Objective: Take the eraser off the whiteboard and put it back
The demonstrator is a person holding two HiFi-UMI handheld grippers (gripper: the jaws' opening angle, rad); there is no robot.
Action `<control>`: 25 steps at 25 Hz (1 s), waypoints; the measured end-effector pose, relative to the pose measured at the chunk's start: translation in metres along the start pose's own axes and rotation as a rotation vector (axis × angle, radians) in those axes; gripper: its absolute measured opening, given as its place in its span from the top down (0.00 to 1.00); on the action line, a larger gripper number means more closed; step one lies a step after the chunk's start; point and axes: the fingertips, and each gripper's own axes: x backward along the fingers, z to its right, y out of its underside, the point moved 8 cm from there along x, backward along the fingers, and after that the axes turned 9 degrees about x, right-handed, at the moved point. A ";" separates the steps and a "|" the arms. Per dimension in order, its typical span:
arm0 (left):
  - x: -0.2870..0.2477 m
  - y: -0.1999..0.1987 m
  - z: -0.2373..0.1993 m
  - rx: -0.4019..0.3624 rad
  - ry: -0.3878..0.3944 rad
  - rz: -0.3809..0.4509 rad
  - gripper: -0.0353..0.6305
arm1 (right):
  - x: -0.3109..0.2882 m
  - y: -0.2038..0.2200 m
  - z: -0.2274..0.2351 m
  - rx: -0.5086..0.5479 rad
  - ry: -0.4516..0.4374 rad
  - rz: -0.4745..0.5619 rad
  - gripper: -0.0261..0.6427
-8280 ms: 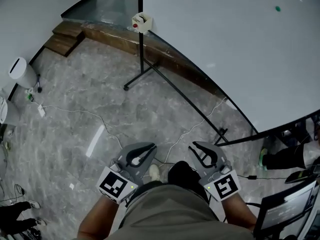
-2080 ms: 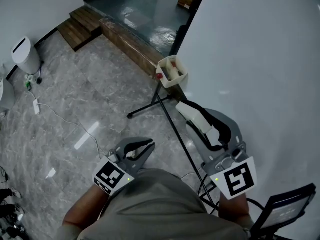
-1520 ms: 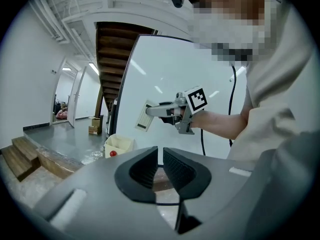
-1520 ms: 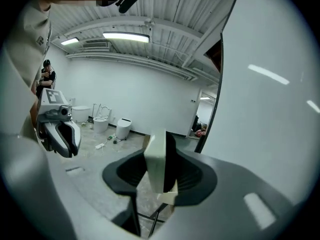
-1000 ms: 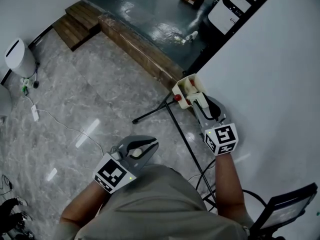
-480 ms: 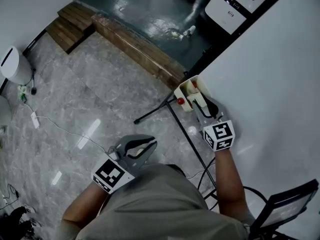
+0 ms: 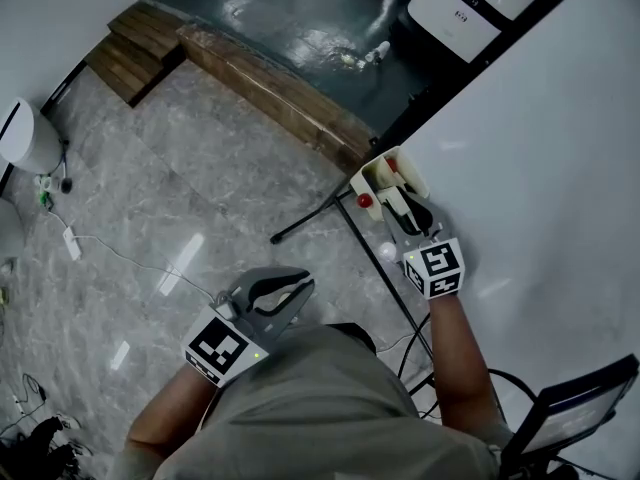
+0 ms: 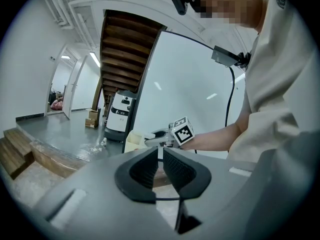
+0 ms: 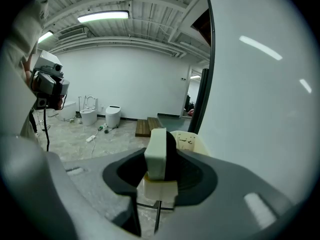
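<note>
Currently reading the right gripper [image 7: 402,206] as clamped on the eraser [image 9: 155,153]: pale block standing on edge between the pads, squeezed from both sides, far end poking past the jaw tips. From the head view, sitting right over the cream tray [image 7: 372,175] hung at the edge of the whiteboard [image 7: 540,118], jaws pointing into it. Can't tell whether the eraser touches the tray wall. Spotted a red round item [image 7: 366,200] at the tray's near end, just beside the gripper's nose. Reading the left gripper [image 7: 283,290] as closed down to a thin slit with nothing between the pads, held low near the torso, well apart from the tray. Noting the stand leg [image 7: 305,223] running out below the tray across the grey marble floor [image 7: 150,198], a wooden step [image 7: 125,56] far left, a white machine [image 7: 470,3] behind the board.
</note>
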 end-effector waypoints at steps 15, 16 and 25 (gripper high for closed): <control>0.001 -0.002 0.003 0.013 0.004 0.013 0.89 | -0.005 0.003 -0.007 0.077 0.024 -0.053 0.72; 0.003 -0.002 0.004 0.014 0.002 0.014 0.89 | -0.005 0.003 -0.007 0.084 0.029 -0.058 0.72; 0.012 -0.001 0.017 -0.006 -0.012 0.031 0.89 | 0.000 -0.001 -0.005 0.104 0.053 -0.057 0.66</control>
